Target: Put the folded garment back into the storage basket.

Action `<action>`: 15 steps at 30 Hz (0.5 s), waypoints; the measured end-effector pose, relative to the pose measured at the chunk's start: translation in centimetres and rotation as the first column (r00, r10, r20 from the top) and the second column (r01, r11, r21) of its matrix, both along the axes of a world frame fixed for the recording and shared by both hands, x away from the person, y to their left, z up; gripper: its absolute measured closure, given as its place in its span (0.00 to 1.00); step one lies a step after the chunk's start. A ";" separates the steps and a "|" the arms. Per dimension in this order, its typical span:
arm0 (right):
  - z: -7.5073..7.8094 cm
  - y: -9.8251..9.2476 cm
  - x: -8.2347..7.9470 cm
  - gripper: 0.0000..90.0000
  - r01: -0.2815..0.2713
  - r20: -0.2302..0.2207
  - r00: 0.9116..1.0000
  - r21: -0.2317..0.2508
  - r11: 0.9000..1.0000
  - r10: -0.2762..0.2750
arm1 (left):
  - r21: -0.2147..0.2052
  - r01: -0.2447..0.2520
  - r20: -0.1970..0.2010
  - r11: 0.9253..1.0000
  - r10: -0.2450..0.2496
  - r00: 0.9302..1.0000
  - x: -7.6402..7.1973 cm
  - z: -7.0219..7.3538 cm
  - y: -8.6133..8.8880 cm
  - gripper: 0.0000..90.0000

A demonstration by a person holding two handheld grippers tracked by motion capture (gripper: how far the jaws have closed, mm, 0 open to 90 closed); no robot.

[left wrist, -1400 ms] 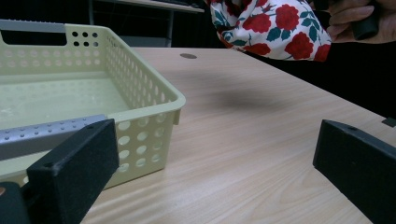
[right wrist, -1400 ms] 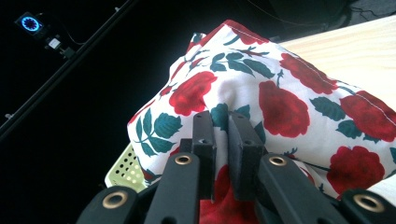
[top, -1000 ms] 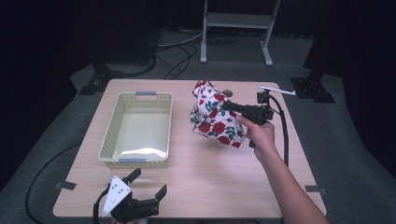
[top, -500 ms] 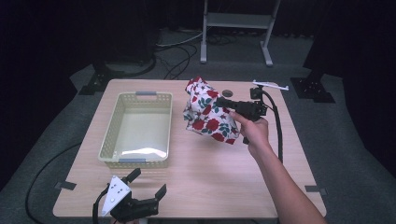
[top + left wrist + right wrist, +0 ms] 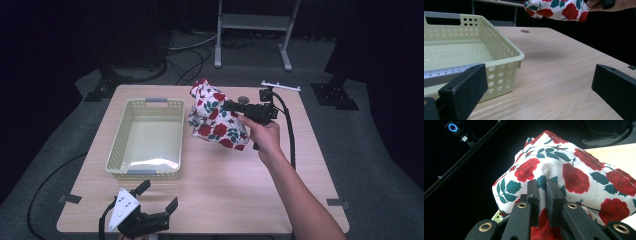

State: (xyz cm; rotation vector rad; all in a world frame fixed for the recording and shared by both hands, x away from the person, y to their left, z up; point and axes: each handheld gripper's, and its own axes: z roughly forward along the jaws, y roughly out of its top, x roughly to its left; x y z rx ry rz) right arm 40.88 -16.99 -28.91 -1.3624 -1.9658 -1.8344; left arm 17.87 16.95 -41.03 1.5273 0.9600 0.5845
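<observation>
Rose-print cloth carried basketward (bunched), right hand-held gripper pinching it

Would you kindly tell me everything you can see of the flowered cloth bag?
The cloth bag is white fabric printed with red roses and green leaves, with a stitched hem and a red edge at its top. It looks soft and bunched, its shape crumpled. It hangs in the air above the table, just right of the basket, casting a faint shadow on the wood. The right claw is shut on a fold of it; nothing else touches it.
</observation>
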 end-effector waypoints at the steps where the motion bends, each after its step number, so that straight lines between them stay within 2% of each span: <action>1: 0.0 0.2 0.0 0.92 -0.003 0.002 1.000 0.000 1.000 0.003 | 0.000 0.000 0.000 1.000 0.000 1.000 0.0 0.0 0.0 0.00; 15: 0.7 2.1 0.6 0.92 -0.033 0.008 0.999 0.003 0.999 0.033 | 0.003 0.000 0.005 1.000 0.000 1.000 0.0 0.0 0.0 0.00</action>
